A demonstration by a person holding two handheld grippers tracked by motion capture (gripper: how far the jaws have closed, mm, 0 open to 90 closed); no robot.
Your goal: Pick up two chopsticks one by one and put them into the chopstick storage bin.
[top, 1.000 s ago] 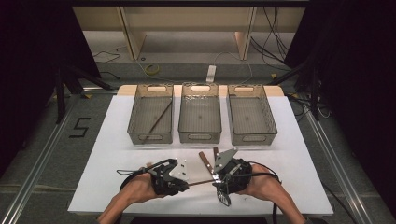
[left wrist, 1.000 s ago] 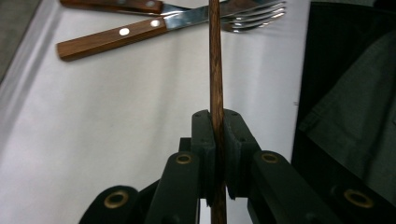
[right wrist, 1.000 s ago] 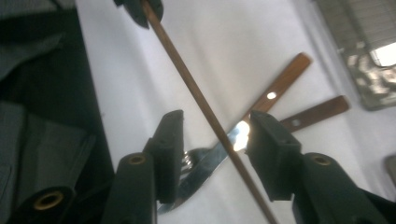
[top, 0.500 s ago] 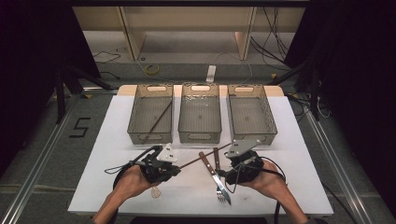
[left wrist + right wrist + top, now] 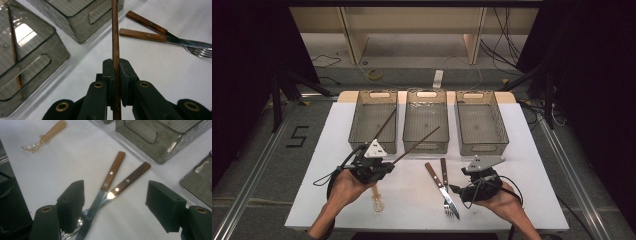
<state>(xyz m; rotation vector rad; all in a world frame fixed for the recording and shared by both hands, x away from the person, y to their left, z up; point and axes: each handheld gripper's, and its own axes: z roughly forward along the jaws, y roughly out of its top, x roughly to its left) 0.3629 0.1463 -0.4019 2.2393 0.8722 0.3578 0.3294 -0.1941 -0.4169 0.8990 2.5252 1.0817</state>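
From high up: left gripper shut tight on a thin brown chopstick, held near the left of the white table; stick slanting up toward the middle bin; a second stick leaning in the left bin; right gripper low at the right, just beside a knife and a fork lying crossed; a small see-through spoon near the left hand.

Along the left gripper: black pads squeezed on the chopstick; knife and fork on the table off to the right; two grey bins at the left.

Along the right gripper: jaws wide, just been opening, nothing pressed between them; knife and fork lying below the gap; spoon far off at the top left.
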